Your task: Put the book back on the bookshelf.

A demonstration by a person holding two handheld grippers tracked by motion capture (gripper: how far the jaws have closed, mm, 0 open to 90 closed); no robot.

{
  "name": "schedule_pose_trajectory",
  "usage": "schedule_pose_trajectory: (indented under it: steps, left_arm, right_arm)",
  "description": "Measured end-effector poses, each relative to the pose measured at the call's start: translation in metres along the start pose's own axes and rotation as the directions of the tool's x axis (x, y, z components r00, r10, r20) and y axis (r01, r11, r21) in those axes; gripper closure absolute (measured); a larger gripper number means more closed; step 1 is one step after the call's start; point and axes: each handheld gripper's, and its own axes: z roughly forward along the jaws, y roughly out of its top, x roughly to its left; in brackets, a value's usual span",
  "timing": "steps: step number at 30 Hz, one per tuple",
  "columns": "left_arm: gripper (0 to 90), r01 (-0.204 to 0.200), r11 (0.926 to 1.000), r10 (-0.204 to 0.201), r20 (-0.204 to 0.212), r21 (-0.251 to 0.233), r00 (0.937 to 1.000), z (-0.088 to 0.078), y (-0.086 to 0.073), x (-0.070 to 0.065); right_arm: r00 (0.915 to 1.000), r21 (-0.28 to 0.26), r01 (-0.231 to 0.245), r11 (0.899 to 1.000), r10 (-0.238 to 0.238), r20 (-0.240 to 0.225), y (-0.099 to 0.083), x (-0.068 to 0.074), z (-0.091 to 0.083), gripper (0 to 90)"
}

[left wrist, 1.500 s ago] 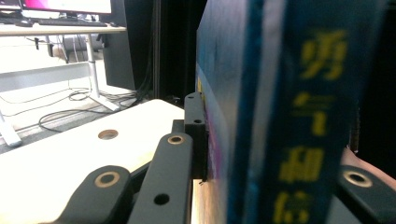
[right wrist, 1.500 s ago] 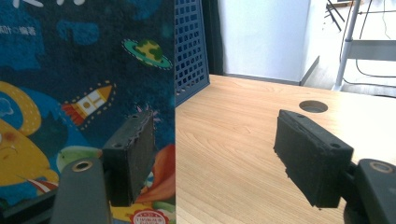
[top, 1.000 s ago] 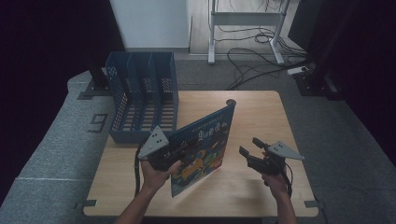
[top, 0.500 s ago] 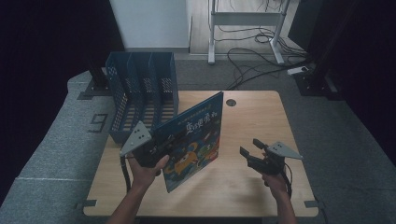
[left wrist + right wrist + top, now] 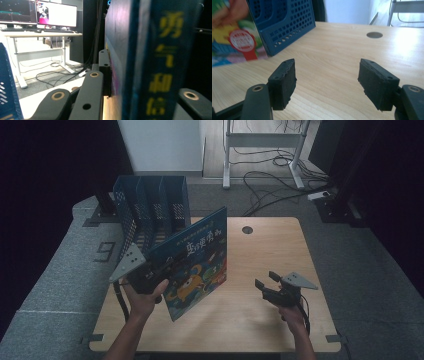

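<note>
High view: your left gripper [image 5: 150,275] is pinching the book [image 5: 197,262] upright (ready for the blue rack [image 5: 150,210]); your right gripper [image 5: 272,287] is idling, jaws spread.

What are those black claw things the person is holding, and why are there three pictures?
They are grippers, hand-held tongs with two jaws. One picture looks down from above the wooden table; each of the others comes from a camera riding on a gripper. The left gripper is shut on a colourful picture book, held up off the table. Its own camera sees the book's spine close up. The right gripper is open, holding nothing. A blue file rack stands on the table.
</note>
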Motion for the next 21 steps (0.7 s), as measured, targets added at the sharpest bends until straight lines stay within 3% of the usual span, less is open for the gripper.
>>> schedule_pose_trajectory:
  steps: [3, 9, 21]
  left_arm:
    - [82.5, -0.002, 1.0000, 0.002, -0.006, -0.001, 1.0000, -0.001, 0.005, 0.003]
    - [82.5, -0.019, 0.9998, 0.019, -0.024, -0.006, 0.9995, -0.003, 0.017, 0.006]
    - [82.5, 0.012, 0.9994, -0.014, -0.065, -0.033, 0.9978, -0.009, 0.028, 0.020]
  right_arm:
    - [0.9999, 0.015, -0.004, 1.000, 0.003, 0.011, -0.004, 0.001, 0.005, 29.7]
    - [0.9994, 0.060, 0.032, 0.998, -0.033, 0.007, -0.010, 0.008, 0.014, 29.7]
    - [0.9994, 0.085, 0.020, 0.996, -0.022, 0.026, -0.017, 0.005, 0.019, 29.9]
